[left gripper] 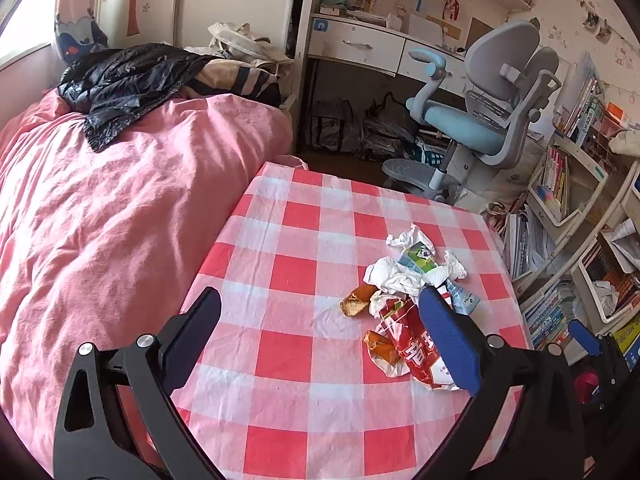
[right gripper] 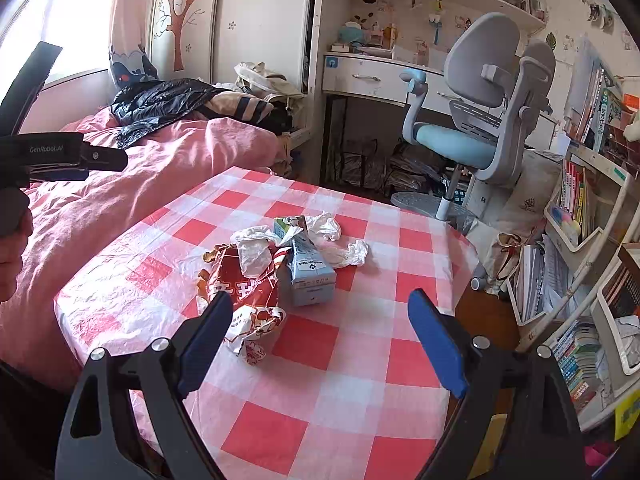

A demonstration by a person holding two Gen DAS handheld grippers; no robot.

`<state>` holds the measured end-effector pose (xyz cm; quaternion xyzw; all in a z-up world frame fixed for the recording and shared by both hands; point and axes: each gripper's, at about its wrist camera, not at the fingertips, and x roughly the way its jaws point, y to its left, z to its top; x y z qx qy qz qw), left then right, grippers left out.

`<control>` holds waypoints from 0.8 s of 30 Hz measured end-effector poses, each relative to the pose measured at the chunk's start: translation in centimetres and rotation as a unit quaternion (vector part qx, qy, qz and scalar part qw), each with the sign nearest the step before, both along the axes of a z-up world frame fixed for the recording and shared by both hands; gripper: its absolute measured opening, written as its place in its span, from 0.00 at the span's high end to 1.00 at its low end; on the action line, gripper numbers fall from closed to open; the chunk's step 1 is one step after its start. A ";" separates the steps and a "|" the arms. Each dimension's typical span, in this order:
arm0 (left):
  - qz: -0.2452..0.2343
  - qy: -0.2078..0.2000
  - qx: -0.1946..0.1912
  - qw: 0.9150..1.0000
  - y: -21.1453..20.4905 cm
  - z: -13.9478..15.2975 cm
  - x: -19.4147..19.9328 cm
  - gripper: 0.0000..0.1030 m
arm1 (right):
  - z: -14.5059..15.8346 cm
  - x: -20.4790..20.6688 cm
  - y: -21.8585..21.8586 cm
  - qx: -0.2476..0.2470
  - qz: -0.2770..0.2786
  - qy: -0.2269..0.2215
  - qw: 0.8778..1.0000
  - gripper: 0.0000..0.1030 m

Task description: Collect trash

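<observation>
A heap of trash lies on the red-and-white checked table [left gripper: 296,356] [right gripper: 352,392]. It holds a red snack wrapper [left gripper: 416,348] [right gripper: 248,292], crumpled white tissues [left gripper: 396,272] [right gripper: 252,248], a flattened blue-white carton [left gripper: 460,296] [right gripper: 310,276] and orange peel pieces [left gripper: 356,300]. My left gripper [left gripper: 320,332] is open above the table, its right finger over the wrapper's edge. My right gripper [right gripper: 320,336] is open and empty, just short of the heap, its left finger beside the wrapper. The left gripper also shows at the left edge of the right wrist view [right gripper: 48,156].
A bed with a pink duvet [left gripper: 100,220] and a black bag [left gripper: 132,80] adjoins the table's left side. A grey-blue desk chair [left gripper: 488,116] and desk stand beyond. Bookshelves [right gripper: 580,240] crowd the right side.
</observation>
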<state>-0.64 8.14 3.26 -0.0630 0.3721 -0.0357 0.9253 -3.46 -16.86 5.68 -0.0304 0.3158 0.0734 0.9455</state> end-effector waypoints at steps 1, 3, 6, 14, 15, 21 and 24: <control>-0.001 0.001 0.001 1.000 0.0 -0.1 0.0 0.07 | 0.0 0.0 0.0 0.000 0.000 0.000 1.000 0.17; -0.002 0.003 0.001 1.000 -0.1 -0.1 0.1 0.07 | 0.0 0.0 0.0 0.000 0.000 0.000 1.000 0.17; -0.002 0.003 0.001 1.000 -0.2 -0.2 0.2 0.07 | 0.0 0.0 0.1 0.000 0.000 0.000 1.000 0.17; -0.002 0.003 0.001 1.000 -0.1 -0.2 0.2 0.07 | 0.0 0.0 0.1 -0.001 0.000 0.000 1.000 0.17; -0.002 0.003 0.001 1.000 -0.1 -0.1 0.2 0.07 | 0.0 0.0 0.2 -0.001 0.000 0.000 1.000 0.17; 0.000 0.006 0.001 1.000 0.1 -0.5 0.3 0.07 | 0.0 0.1 0.2 0.000 0.001 -0.002 1.000 0.17; 0.003 0.010 -0.003 1.000 0.2 -0.9 0.3 0.07 | 0.0 0.1 0.2 0.000 0.001 -0.002 1.000 0.17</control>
